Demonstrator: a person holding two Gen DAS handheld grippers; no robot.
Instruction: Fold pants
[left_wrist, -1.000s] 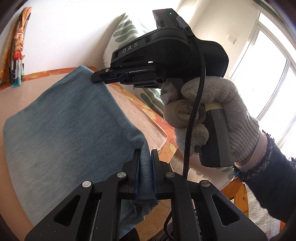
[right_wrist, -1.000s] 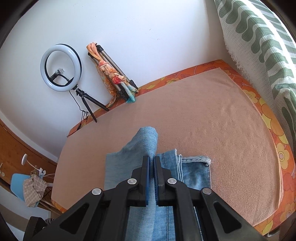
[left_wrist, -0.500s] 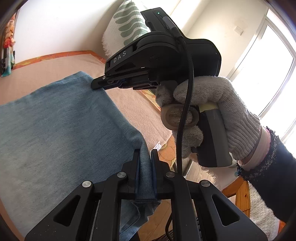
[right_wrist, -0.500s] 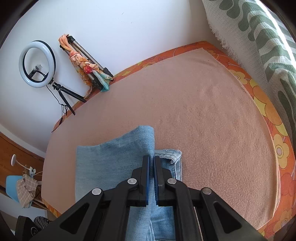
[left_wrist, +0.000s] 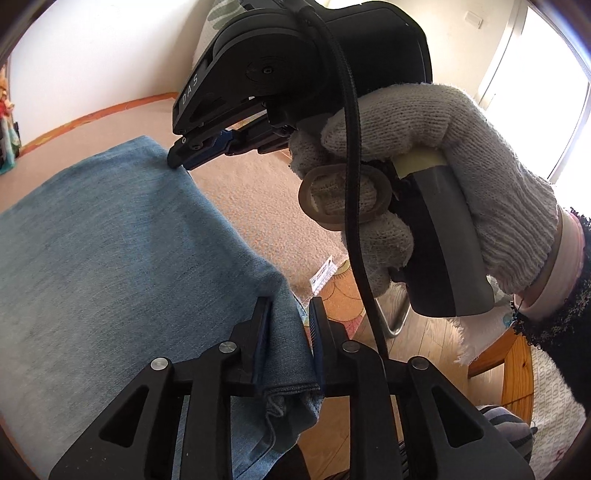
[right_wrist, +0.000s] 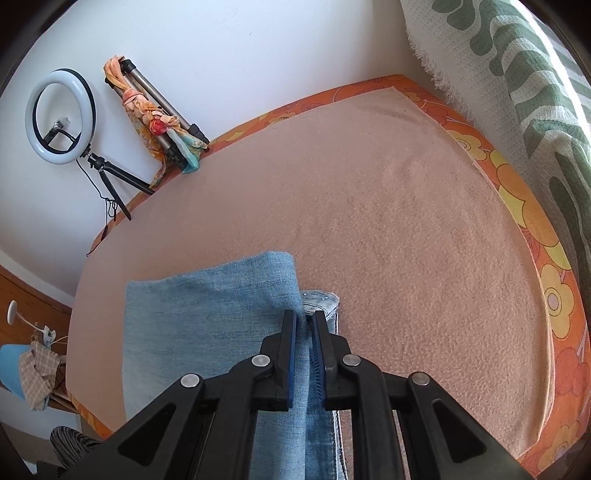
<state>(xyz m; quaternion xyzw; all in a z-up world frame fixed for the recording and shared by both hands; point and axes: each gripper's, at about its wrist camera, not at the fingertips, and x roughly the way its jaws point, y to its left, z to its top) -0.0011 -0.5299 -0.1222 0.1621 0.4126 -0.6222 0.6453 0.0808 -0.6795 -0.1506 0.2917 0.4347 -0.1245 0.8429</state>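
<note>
The blue denim pants (left_wrist: 110, 251) lie folded over on the peach blanket (left_wrist: 258, 199); they also show in the right wrist view (right_wrist: 207, 314). My left gripper (left_wrist: 291, 306) has its jaws slightly parted around the near corner of the fold, the cloth loose between them. My right gripper (right_wrist: 304, 321) has its jaws a little apart with the far corner of the fold between them, over the waistband (right_wrist: 321, 299). In the left wrist view the right gripper (left_wrist: 181, 157) touches the far corner of the denim, held by a gloved hand (left_wrist: 443, 177).
The blanket (right_wrist: 369, 206) covers a bed with an orange flowered edge (right_wrist: 528, 206). A green and white patterned cushion (right_wrist: 517, 66) stands at the right. A ring light (right_wrist: 61, 116) and a tripod with a scarf (right_wrist: 155, 114) stand by the wall. Wooden floor (left_wrist: 436, 339) lies past the bed's edge.
Both grippers carried the folded pant layer forward and down onto the lower layer. Both pairs of jaws have eased apart from fully shut.
</note>
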